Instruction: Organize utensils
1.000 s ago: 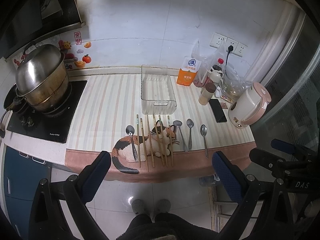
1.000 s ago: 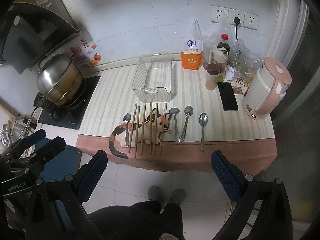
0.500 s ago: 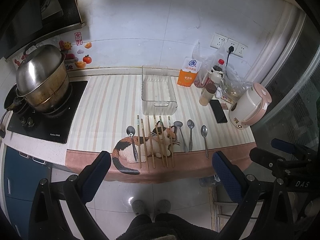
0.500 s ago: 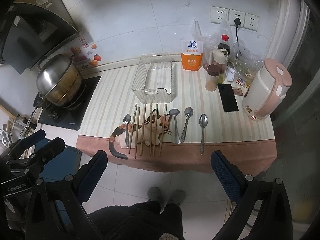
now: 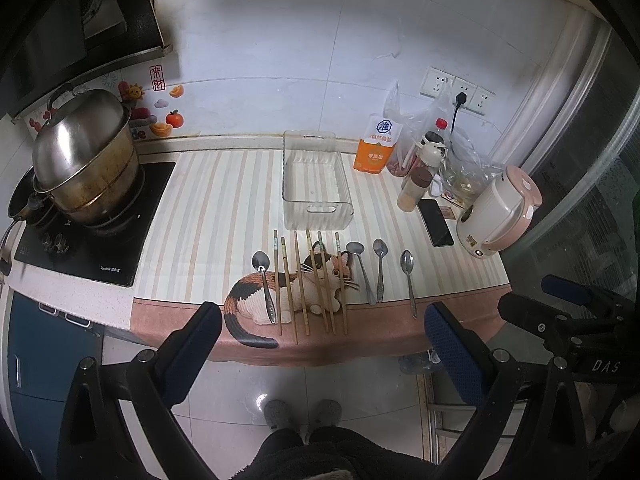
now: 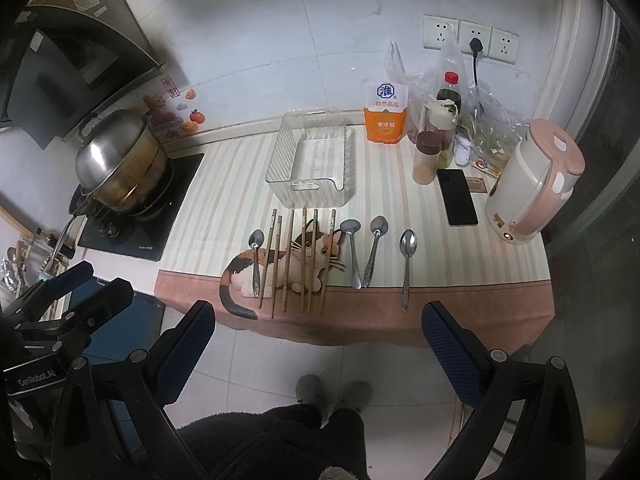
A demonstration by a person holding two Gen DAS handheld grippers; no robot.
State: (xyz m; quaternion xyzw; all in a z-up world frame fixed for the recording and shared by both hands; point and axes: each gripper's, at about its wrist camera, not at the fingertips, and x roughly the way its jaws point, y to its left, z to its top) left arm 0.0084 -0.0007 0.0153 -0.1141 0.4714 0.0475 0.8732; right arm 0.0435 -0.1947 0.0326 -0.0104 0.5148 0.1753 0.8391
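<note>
Several metal spoons [image 5: 265,284] [image 6: 407,264] and several wooden chopsticks [image 5: 302,280] [image 6: 306,258] lie side by side on a striped mat with a cat picture [image 5: 296,288]. A clear plastic basket [image 5: 316,182] [image 6: 314,164] stands empty behind them. My left gripper [image 5: 322,324] and right gripper [image 6: 320,322] are both open and empty, held high and back from the counter's front edge. The right gripper shows in the left wrist view [image 5: 568,300]; the left gripper shows in the right wrist view [image 6: 80,288].
A steel pot [image 5: 86,164] sits on a black hob [image 5: 96,232] at the left. At the right stand an orange salt bag [image 5: 378,148], bottles and bags [image 5: 432,152], a black phone [image 5: 436,222] and a pink-and-white kettle [image 5: 500,212]. My feet [image 5: 302,414] are on the tiled floor below.
Both views have shifted very slightly; the counter sits a touch lower in the left view. Nothing on the counter has moved and both grippers stay open.
</note>
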